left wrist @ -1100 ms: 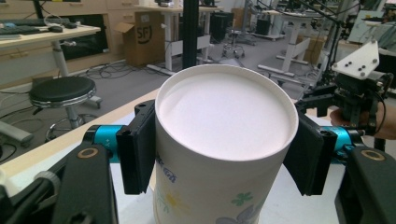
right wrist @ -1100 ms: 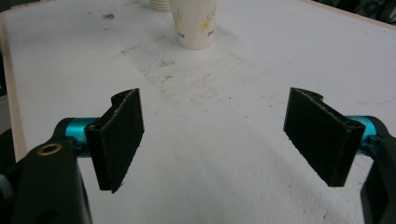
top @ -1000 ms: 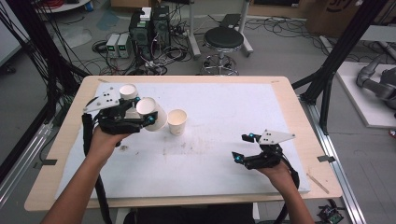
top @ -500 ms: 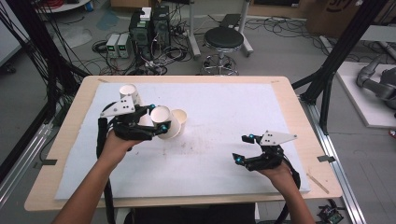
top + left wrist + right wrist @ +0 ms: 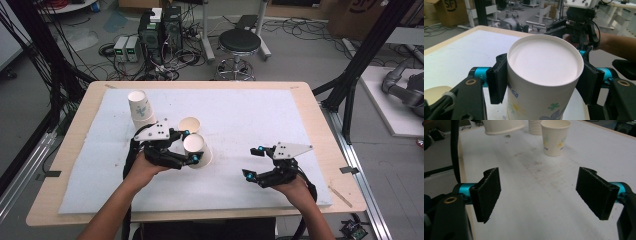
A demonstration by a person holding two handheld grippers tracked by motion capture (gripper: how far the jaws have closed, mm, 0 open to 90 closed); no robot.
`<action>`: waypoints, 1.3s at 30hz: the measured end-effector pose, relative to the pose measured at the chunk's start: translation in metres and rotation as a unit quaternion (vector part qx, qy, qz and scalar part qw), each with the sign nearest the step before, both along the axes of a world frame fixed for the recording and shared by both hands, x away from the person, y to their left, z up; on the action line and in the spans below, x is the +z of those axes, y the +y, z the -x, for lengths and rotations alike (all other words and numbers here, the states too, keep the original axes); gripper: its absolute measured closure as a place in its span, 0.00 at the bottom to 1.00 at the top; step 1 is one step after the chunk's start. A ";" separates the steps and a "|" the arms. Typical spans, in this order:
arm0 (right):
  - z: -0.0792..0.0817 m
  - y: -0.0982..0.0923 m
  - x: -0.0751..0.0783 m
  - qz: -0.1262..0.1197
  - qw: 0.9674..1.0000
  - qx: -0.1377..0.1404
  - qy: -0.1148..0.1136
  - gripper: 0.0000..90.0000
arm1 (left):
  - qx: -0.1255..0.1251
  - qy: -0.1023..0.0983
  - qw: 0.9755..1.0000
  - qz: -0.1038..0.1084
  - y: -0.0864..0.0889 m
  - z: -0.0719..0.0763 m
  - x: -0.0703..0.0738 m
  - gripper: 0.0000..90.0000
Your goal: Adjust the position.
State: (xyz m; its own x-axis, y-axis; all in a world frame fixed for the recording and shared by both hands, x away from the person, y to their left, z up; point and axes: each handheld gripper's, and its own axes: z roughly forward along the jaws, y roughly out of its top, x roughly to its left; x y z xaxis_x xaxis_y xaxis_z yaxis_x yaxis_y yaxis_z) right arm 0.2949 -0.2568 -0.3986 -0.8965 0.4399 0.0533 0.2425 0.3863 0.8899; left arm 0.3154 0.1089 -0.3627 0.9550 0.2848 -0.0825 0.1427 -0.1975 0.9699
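Counts, high view: two hand-held grippers, the left hand-held gripper and the right hand-held gripper. Two single paper cups, the held cup and the standing cup. One stack of cups; the number within it cannot be told. One bench; one white mat.

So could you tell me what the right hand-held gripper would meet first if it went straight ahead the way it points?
Probably the upright paper cup; the white mat before the right hand-held gripper looks free, though depth is unclear.
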 end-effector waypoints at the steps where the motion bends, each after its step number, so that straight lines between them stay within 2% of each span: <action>1: 0.000 0.001 0.000 -0.001 1.000 0.002 0.001 0.23 | -0.005 0.002 1.000 -0.001 -0.003 0.001 -0.001 0.38; 7: 0.001 0.009 0.001 -0.008 1.000 0.027 0.002 0.23 | -0.034 0.003 0.999 -0.008 -0.015 0.002 -0.003 0.38; 10: 0.002 0.014 0.001 -0.006 0.999 0.036 0.001 0.23 | -0.047 0.003 0.999 -0.007 -0.020 0.003 -0.003 0.38; 11: 0.003 0.016 0.001 -0.007 0.999 0.045 0.009 0.23 | -0.049 0.005 0.999 -0.007 -0.022 0.003 -0.004 0.38; 15: 0.003 0.021 0.002 -0.009 0.998 0.056 0.001 0.23 | -0.065 0.008 0.998 -0.007 -0.028 0.004 -0.004 0.38; 20: 0.004 0.028 0.002 -0.011 0.997 0.075 0.004 0.23 | -0.081 0.010 0.997 -0.004 -0.035 0.004 -0.006 0.38; 30: 0.004 0.039 0.003 -0.022 0.994 0.103 0.007 0.23 | -0.106 0.018 0.994 0.007 -0.046 0.005 -0.009 0.39; 39: 0.003 0.048 0.003 -0.036 0.991 0.127 0.013 0.23 | -0.119 0.020 0.993 0.014 -0.051 0.005 -0.011 0.39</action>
State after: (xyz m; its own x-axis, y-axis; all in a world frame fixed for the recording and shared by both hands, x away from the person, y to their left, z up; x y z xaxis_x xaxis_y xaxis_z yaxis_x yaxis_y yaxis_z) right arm 0.2914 -0.2093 -0.3960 -0.9757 0.1944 0.1013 0.1692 0.3742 0.9118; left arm 0.3105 0.0582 -0.3741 0.9908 0.0480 -0.1263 0.1335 -0.2024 0.9702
